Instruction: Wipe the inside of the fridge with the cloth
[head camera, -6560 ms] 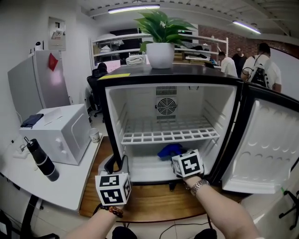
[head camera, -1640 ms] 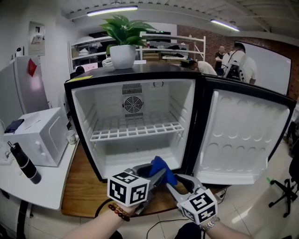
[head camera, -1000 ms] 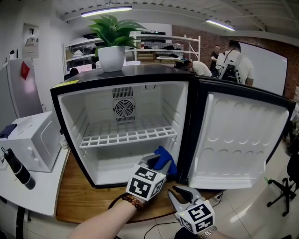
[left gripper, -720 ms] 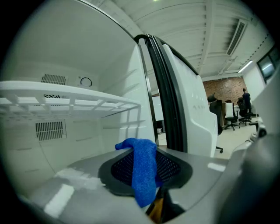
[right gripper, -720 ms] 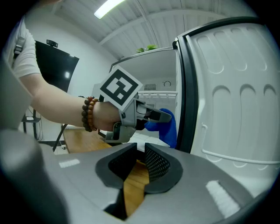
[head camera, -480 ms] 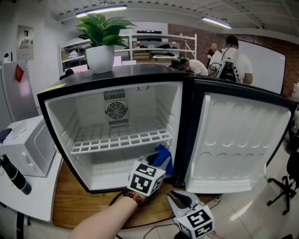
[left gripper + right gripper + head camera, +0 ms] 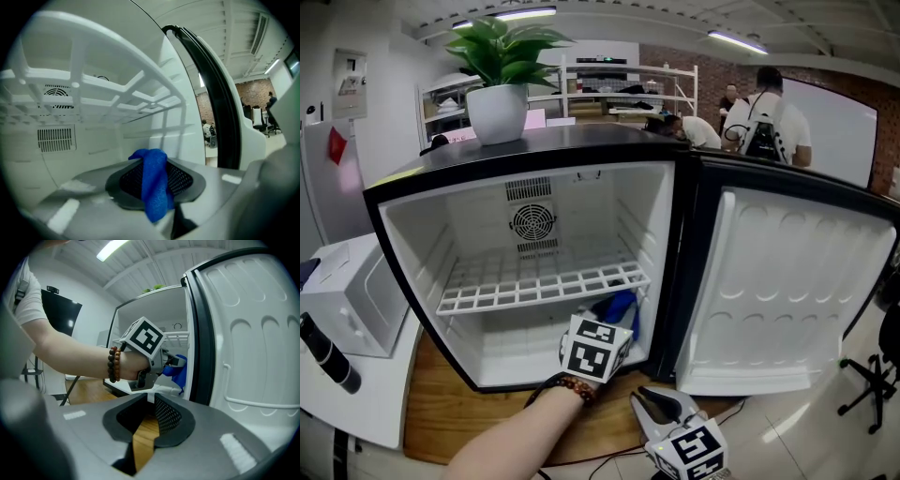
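My left hand-held gripper (image 7: pixel 153 165) is clamped on the blue cloth (image 7: pixel 154 187), and only its own view shows that grip plainly: the cloth is pinched between the mesh pads and folds down over the front of the jaws. That view looks along the lower compartment of the fridge (image 7: pixel 525 157), under the white wire shelf (image 7: pixel 93 89), toward a slotted vent (image 7: pixel 55 139) on the back wall. The head view hides those jaws behind the marker cube (image 7: pixel 596 349). It does place the cloth low down, beneath the shelf's right end and close to the right wall, though I cannot tell whether it touches the wall or the compartment floor. The head view also takes in the whole cabinet, with a potted plant (image 7: pixel 499 89) on top and the door (image 7: pixel 792 281) swung wide to the right. My right hand-held gripper (image 7: pixel 148 398) hangs outside, low in front of the door. Its jaws have just been closing and stand a thin slit apart with nothing between them, only a wooden board (image 7: pixel 143 441) showing through the gap. Its view catches the bead bracelet (image 7: pixel 112 363) on my left wrist from the side.
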